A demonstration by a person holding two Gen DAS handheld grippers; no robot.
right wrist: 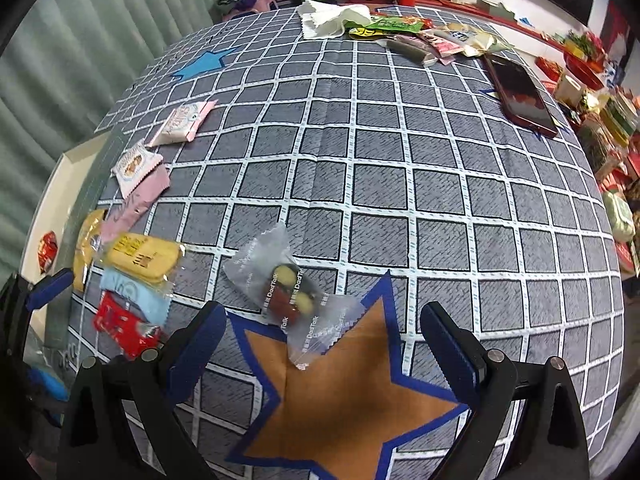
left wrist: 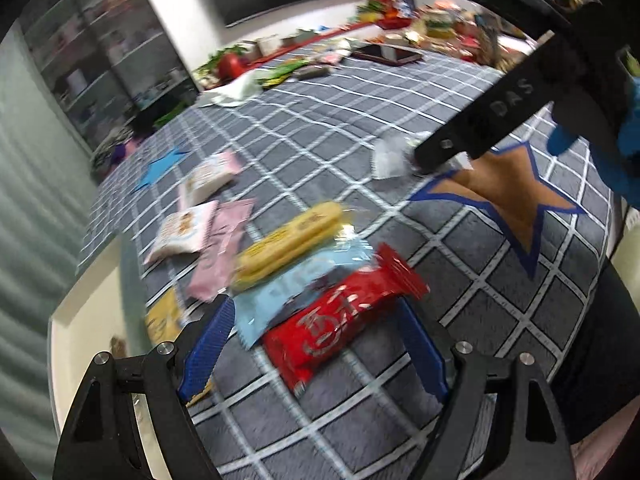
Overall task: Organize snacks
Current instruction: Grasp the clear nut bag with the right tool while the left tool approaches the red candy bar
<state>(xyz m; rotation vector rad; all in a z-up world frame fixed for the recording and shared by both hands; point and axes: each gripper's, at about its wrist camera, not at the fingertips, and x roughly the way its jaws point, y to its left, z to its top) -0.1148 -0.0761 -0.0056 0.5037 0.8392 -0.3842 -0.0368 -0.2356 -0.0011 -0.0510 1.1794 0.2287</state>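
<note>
A cluster of snacks lies on the grey checked tablecloth [right wrist: 380,184]: a red packet [left wrist: 340,320], a light blue packet [left wrist: 280,296], a yellow biscuit pack [left wrist: 292,240] and pink packets [left wrist: 222,248]. My left gripper [left wrist: 316,320] hangs open above the red packet, which shows between its blue pads untouched. My right gripper [right wrist: 324,316] is open over a clear packet [right wrist: 288,300] of dark red and yellow sweets. That packet lies on the upper left point of the orange star [right wrist: 340,392]. The left wrist view shows one right finger [left wrist: 480,120] just beside this clear packet [left wrist: 390,156].
A blue star [right wrist: 202,65] marks the far left of the cloth. A dark red phone [right wrist: 520,96], a white cloth [right wrist: 328,18] and a heap of snacks [right wrist: 420,32] lie at the far end. A white box [right wrist: 52,184] stands off the table's left edge. A blue-gloved hand [left wrist: 624,140] holds the right gripper.
</note>
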